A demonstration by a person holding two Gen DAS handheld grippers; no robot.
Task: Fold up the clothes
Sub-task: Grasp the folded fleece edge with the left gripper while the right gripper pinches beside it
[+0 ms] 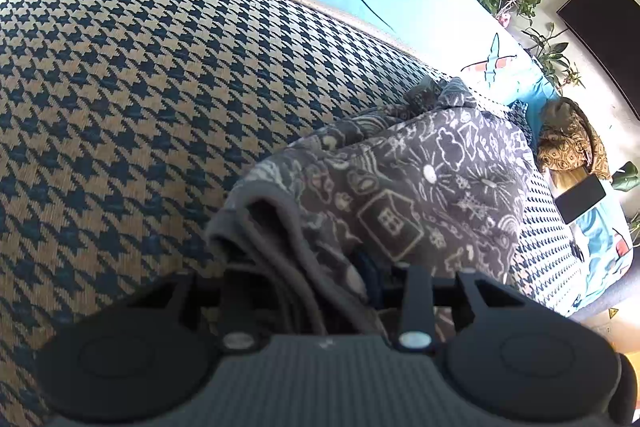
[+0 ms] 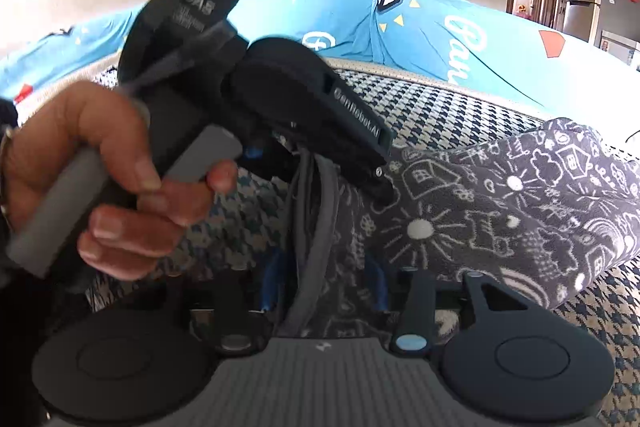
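Doodle-print garment (image 1: 420,183) on houndstooth cover (image 1: 120,87), pinched in both claws

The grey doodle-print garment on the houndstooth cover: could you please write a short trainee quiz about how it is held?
1. True or false: the grey doodle-print garment lies flat and fully spread on the houndstooth cover.
2. Which grips its hem: A the left gripper, B the right gripper, C both?
3. Fill in: the person's hand squeezes the left gripper's ____.

Key: 1 false; 2 C; 3 trigger.
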